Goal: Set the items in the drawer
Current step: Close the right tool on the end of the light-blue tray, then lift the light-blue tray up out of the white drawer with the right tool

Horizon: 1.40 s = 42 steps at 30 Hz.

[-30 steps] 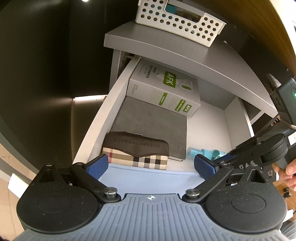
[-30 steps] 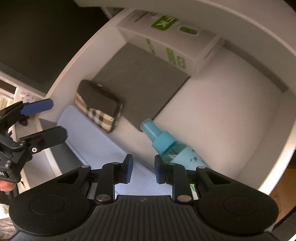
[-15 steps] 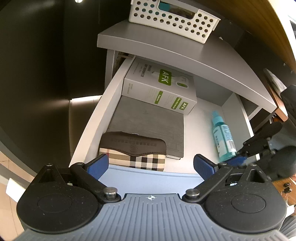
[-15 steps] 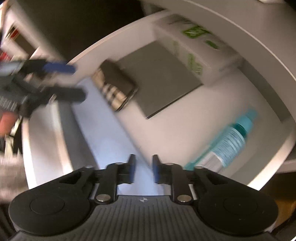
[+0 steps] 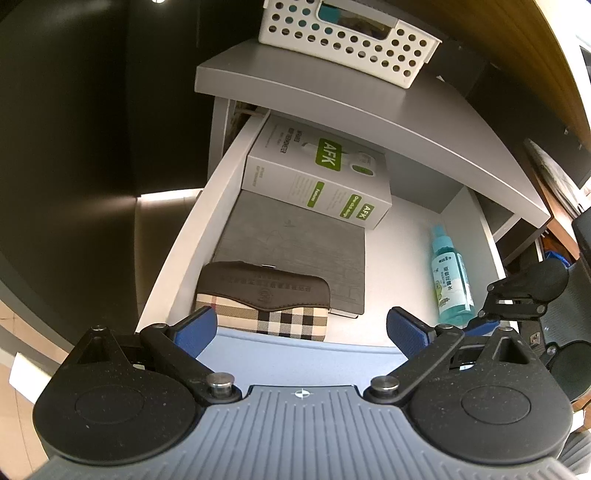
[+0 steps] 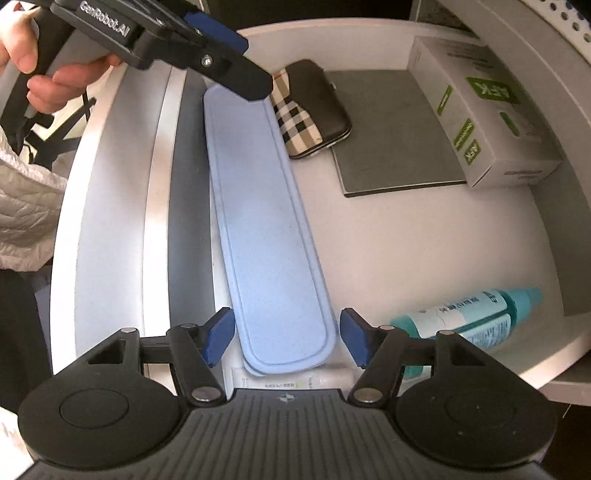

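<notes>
Left wrist view, nearest first: the left gripper (image 5: 301,328) has its jaws spread wide and empty, above the front edge of the open drawer (image 5: 173,258), where a pale blue case (image 5: 295,350) lies along the front. Beyond it, at 11 o'clock, a plaid pouch (image 5: 264,301) with a dark flap rests partly on a grey notebook (image 5: 295,240); farther back stands a white AFK box (image 5: 317,181). At 2 o'clock a teal spray bottle (image 5: 450,275) lies on the drawer floor beside the right wall, and the right gripper (image 5: 517,299) shows only as a side profile at 3 o'clock. Only this view shows the grey shelf (image 5: 369,114) over the drawer and the perforated white basket (image 5: 347,33) on it. Right wrist view: the right gripper (image 6: 287,336) is wide open, holding nothing, straddling the near end of the pale blue case (image 6: 266,229), whose full length appears only here. The spray bottle (image 6: 469,314) lies at 3 o'clock. Only here is a hand (image 6: 40,70) seen, gripping the left gripper (image 6: 236,62) at 11 o'clock.
</notes>
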Each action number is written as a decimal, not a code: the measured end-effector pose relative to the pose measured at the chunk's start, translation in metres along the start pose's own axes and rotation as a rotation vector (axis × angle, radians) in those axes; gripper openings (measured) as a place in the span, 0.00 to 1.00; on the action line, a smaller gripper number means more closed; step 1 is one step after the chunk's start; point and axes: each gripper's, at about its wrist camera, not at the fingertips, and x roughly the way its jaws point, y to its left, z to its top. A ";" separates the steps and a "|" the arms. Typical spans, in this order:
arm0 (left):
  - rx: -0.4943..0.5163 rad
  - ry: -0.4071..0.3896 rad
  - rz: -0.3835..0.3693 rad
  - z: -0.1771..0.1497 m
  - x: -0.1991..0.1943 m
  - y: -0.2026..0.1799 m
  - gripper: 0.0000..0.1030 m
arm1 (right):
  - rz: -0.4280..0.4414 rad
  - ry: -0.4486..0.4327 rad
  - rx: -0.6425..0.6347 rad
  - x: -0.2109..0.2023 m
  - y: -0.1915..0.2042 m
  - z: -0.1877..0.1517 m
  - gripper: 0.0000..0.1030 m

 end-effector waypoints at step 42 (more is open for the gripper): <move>-0.004 0.004 -0.006 0.000 0.001 0.000 0.96 | -0.125 -0.035 -0.174 0.005 -0.010 -0.008 0.66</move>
